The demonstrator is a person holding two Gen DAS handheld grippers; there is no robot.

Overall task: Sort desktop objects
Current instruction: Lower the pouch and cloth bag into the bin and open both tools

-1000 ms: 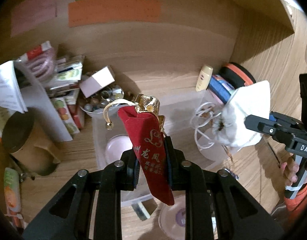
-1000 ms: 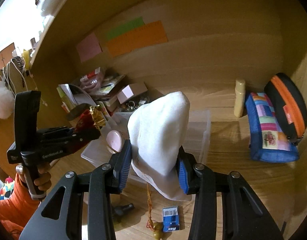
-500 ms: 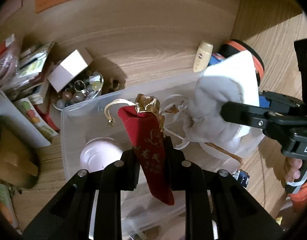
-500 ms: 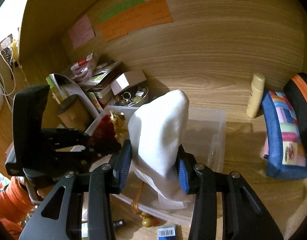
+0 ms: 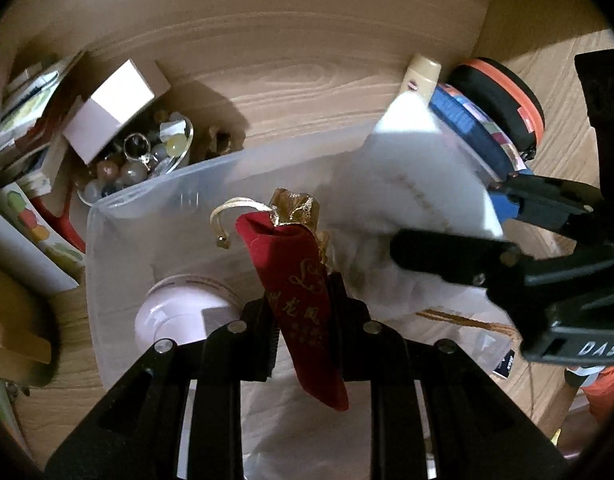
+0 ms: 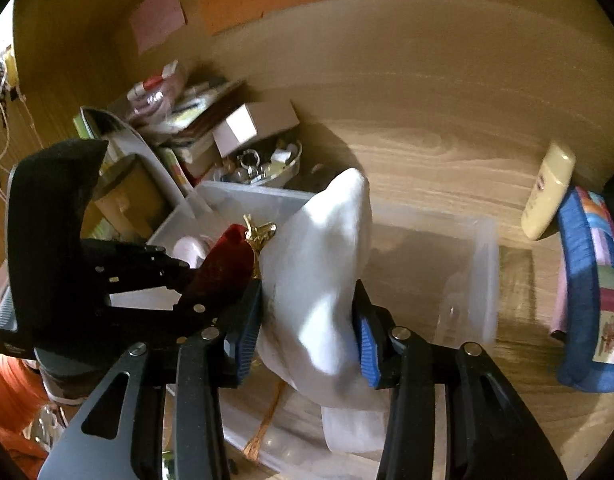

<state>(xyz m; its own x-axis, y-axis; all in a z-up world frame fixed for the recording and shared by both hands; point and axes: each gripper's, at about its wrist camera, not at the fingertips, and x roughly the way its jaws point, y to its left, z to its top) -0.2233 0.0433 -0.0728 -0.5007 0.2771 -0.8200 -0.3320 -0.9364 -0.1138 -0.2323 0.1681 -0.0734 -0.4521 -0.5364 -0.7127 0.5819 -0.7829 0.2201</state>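
**Both pouches brought down over the bin**

While the two grippers had hung above the desk a second before, with the clear plastic bin lying well below them, both had since come forward and down until it filled the lower half of each view. The left gripper stayed clamped on the red velvet pouch, its gold-trimmed mouth pointing up and its lower end hanging under the jaws, above the bin's interior near the pale pink round case already lying inside. The right gripper carried the white cloth pouch over the same bin, just beside the red one; its jaws were beginning to part, though the blue pads still pressed the cloth on both sides. A tan tassel cord dangled from the white pouch toward the bin's floor.

For the sorting, this looked like the delivery stage: both soft pouches sat over their container, and the white one seemed about to be let go first. The bowl of beads, the white box and the blue pencil case remained outside the bin.
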